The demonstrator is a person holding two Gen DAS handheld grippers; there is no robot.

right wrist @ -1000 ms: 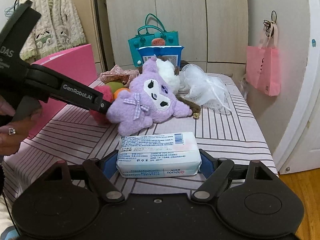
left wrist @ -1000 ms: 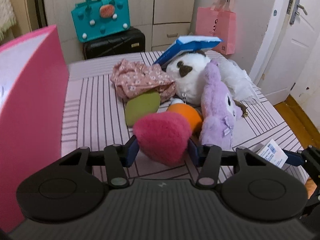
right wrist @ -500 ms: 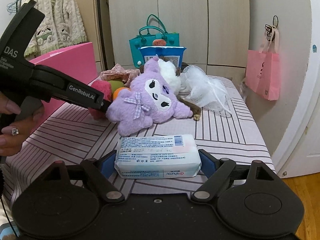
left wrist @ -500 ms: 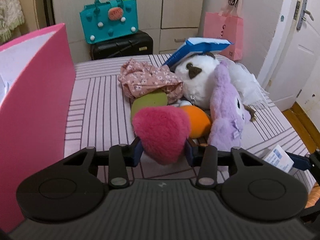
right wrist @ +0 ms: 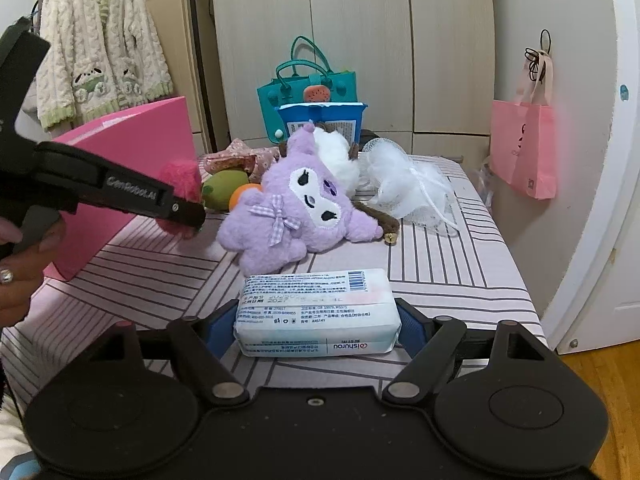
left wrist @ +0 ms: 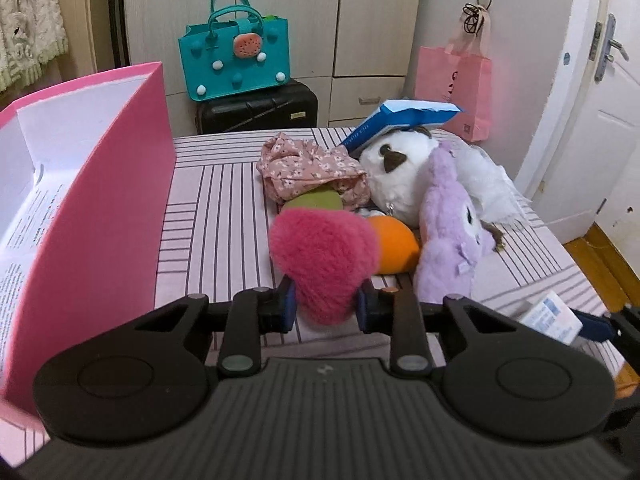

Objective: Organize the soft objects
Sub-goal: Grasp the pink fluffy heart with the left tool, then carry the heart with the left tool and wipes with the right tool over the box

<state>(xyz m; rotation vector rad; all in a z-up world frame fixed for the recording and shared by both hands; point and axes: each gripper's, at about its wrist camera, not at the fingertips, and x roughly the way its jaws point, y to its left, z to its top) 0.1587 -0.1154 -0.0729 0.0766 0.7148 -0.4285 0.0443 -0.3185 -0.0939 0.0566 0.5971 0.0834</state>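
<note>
Pink fuzzy heart sits pinched by its pointy bottom in the left gripper, round top pointing away, above the striped bed. A tall pink box stands close on the left. In the right view, the right gripper hugs both ends of a white tissue pack lying sideways near the bed's front edge, with the purple plush just behind.
</note>
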